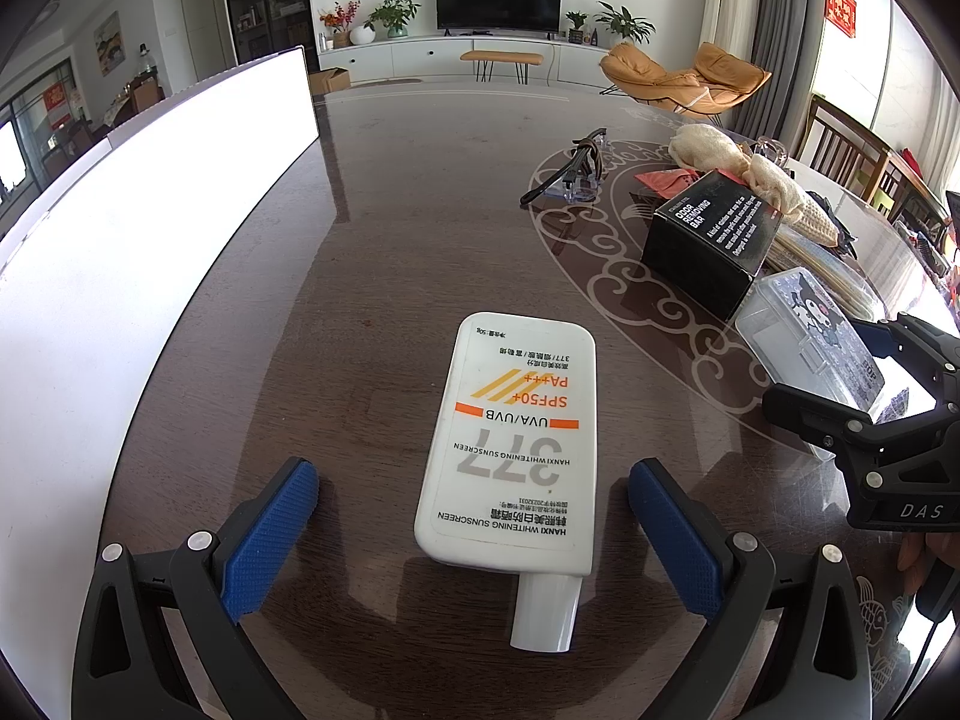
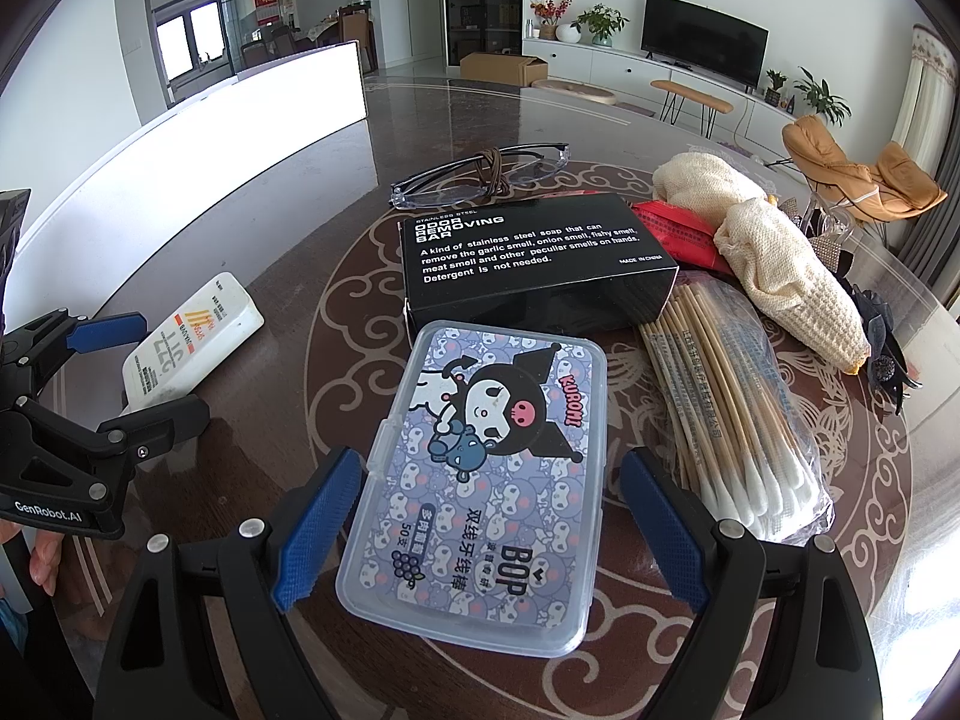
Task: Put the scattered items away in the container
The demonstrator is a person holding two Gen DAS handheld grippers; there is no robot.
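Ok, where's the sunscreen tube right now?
The sunscreen tube lies flat on the table between the open left gripper fingers, cap toward the camera, beside the white container.

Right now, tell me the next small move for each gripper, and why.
Probably close both. The left gripper is open, its fingers either side of the sunscreen tube, apart from it. The right gripper is open astride the floss-pick box. Both items lie flat on the table, not yet held.

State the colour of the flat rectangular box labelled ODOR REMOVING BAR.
Black cardboard box with white lettering; clearest in the right wrist view.
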